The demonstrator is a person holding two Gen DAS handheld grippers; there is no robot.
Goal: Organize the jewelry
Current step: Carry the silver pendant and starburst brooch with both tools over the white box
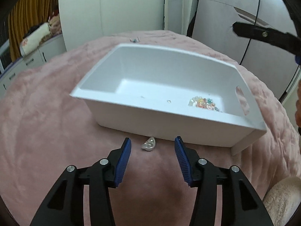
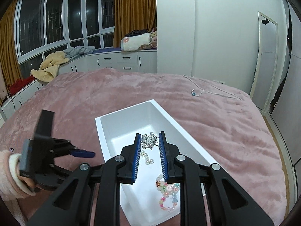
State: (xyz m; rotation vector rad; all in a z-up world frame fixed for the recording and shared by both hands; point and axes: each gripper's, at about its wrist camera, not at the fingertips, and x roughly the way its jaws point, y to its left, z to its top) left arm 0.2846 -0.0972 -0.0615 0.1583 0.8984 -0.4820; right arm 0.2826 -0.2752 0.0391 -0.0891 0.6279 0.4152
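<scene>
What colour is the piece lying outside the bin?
Clear, glassy piece on the pink blanket; left wrist view.

A white bin (image 2: pixel 105 130) sits open-topped on the pink bedspread, with a slot handle cut in one end wall. Inside, a pastel bead bracelet (image 2: pixel 168 194) lies coiled on the floor near that end. Pearl earrings (image 2: pixel 147 158) lie further along, and a silver spiky brooch (image 2: pixel 149 141) sits beyond them. Outside, a clear trinket (image 1: pixel 148 144) lies on the bedspread just beside the bin's long wall. A thin necklace (image 2: pixel 210 89) with a blue pendant stretches across the bedspread, well apart from the bin.
</scene>
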